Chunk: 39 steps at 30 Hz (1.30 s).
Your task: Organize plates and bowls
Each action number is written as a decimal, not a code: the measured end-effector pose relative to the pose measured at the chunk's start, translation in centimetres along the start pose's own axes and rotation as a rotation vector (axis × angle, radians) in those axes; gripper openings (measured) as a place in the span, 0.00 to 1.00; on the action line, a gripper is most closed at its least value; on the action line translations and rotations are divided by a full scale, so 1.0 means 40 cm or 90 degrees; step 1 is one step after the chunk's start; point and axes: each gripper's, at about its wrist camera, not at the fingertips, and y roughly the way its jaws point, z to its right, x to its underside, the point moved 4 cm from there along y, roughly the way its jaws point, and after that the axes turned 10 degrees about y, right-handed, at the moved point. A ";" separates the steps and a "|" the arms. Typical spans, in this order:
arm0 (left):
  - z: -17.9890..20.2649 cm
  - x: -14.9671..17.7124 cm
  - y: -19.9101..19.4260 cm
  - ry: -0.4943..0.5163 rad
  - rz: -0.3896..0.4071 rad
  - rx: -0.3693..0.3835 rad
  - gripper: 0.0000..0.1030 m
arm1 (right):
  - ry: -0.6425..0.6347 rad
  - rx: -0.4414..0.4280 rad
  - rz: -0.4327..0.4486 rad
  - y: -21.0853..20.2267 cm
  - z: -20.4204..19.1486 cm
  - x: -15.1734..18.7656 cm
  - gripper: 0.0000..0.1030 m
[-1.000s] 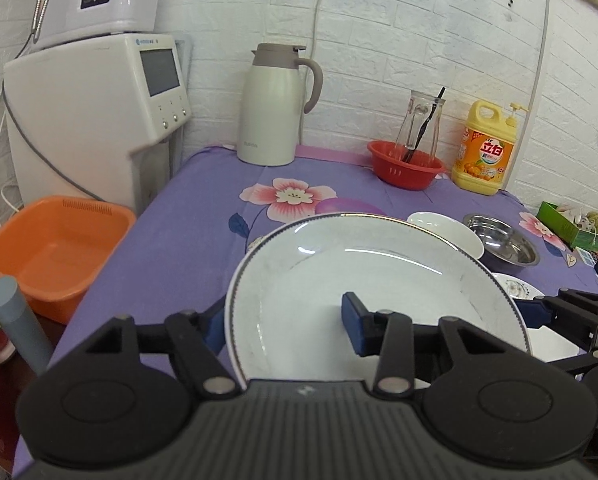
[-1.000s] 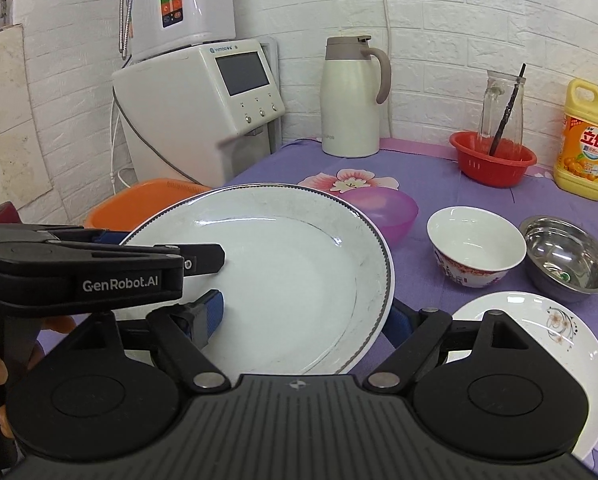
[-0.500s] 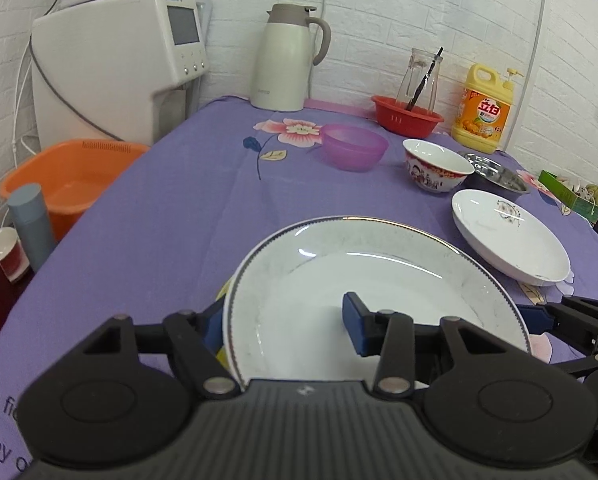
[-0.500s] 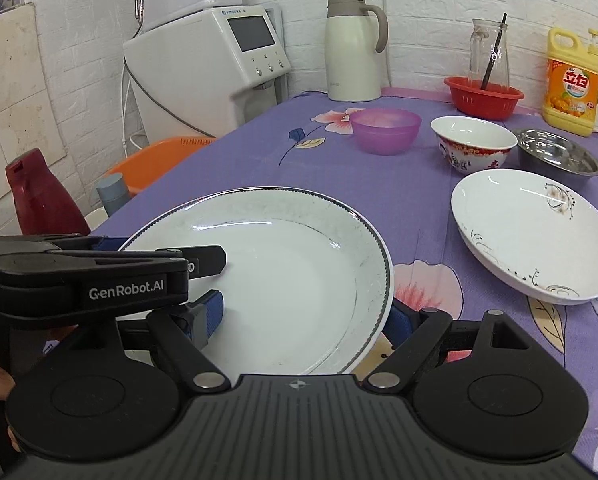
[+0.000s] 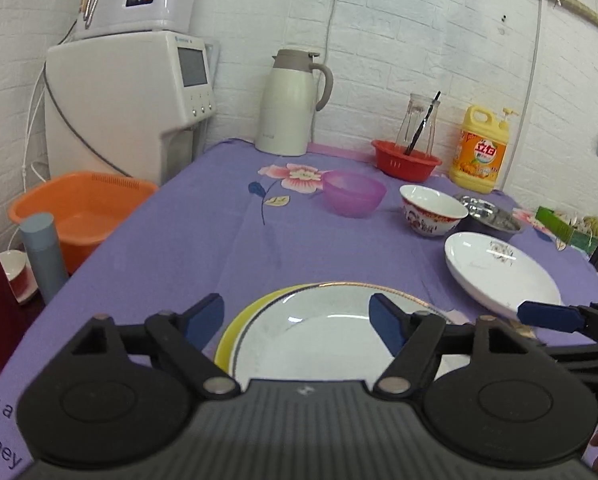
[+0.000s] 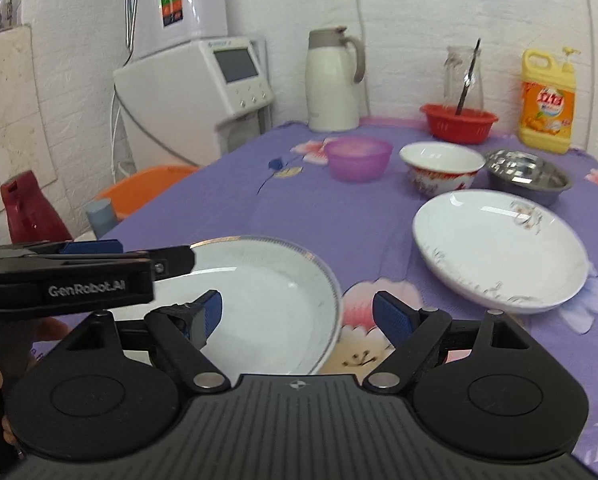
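Left wrist view: left gripper (image 5: 297,316) spread wide, gripping nothing, blue pads either side of the gold-rimmed white plate (image 5: 331,336) at lower centre, which sits stacked on a yellow plate (image 5: 235,330) showing only as a crescent on its left. Right gripper's fingertip (image 5: 547,315) at the lower right edge, just beside the stack. Next likely piece, the flowered white plate (image 5: 499,272), lying right of centre, up and right of these jaws; round, so no long axis to line up with. Beyond it in a row across mid frame: purple bowl (image 5: 353,194), red-patterned bowl (image 5: 433,216), steel bowl (image 5: 491,216). Bare purple tablecloth (image 5: 203,232) filling the left half, table edge running down the left side. Right wrist view: right gripper (image 6: 297,314) also wide and holding nothing, the stack's right rim (image 6: 331,304) between its pads, left unit crossing at left. Flowered plate (image 6: 499,248) in the right half, nearer this gripper, so probably the right hand's job. Open cloth between stack and plate; bowls close behind, limiting room at the plate's far rim.
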 end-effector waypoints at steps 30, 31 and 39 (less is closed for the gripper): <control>0.383 -0.147 0.395 0.094 -0.148 0.114 0.71 | 0.131 0.135 -0.028 0.146 0.525 -0.110 1.00; 0.384 -0.149 0.398 0.092 -0.150 0.116 0.71 | 0.128 0.137 -0.029 0.147 0.523 -0.109 1.00; 0.406 -0.147 0.433 0.090 -0.171 0.125 0.71 | 0.080 0.157 -0.051 0.158 0.503 -0.103 1.00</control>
